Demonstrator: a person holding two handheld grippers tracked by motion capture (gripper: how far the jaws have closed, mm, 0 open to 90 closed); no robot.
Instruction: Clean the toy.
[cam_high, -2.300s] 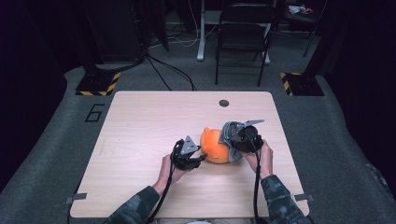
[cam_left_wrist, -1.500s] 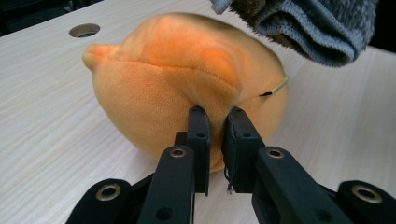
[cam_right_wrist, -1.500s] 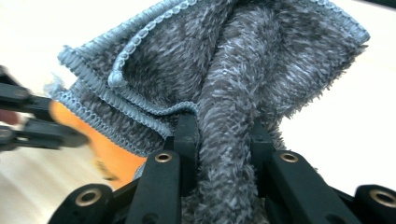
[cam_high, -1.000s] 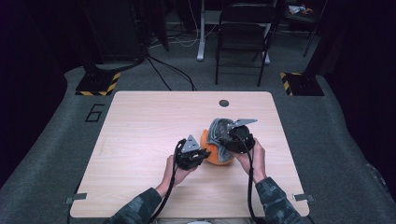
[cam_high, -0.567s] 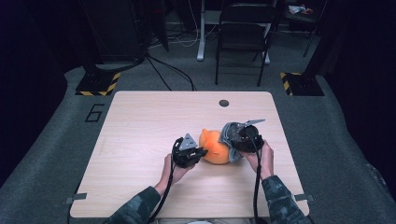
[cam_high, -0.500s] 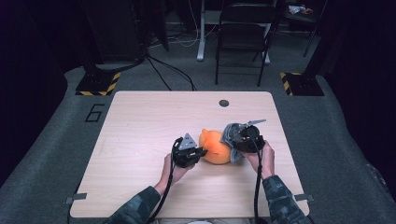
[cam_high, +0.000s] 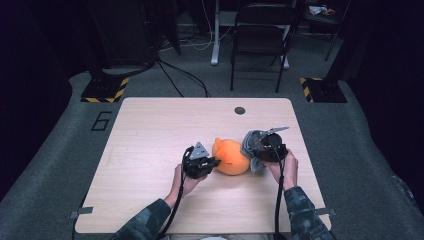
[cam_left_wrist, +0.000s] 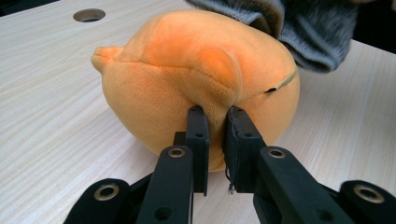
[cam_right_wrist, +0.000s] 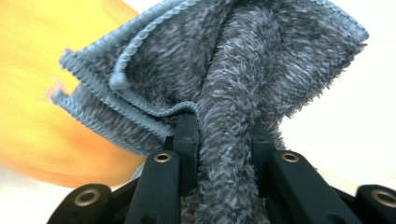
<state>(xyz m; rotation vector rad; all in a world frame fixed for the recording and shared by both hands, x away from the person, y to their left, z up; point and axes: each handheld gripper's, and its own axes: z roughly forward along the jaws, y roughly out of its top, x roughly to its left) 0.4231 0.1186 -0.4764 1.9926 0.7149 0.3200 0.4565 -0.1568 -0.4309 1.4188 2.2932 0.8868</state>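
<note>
An orange plush toy (cam_high: 231, 157) lies on the light wooden table (cam_high: 150, 135), a little right of the middle. My left gripper (cam_high: 212, 162) is shut on a fold of the plush (cam_left_wrist: 201, 84) at its left side. My right gripper (cam_high: 255, 150) is shut on a bunched grey cloth (cam_right_wrist: 233, 93), held against the toy's right side. The cloth (cam_high: 248, 145) drapes past the toy's far edge and shows as a grey cloth (cam_left_wrist: 303, 28) at the top of the left gripper view. An orange blur of the toy (cam_right_wrist: 42, 93) fills the left of the right gripper view.
A round cable hole (cam_high: 240, 110) sits near the table's far edge. Beyond the table stand a black folding chair (cam_high: 260, 40) and floor bases with yellow-black striped tape (cam_high: 105, 92). Bare tabletop spreads left of the toy and along the front.
My right gripper with the cloth drew back from over the toy to its right side. The toy's orange top shows more now. The left gripper kept its hold and place.
</note>
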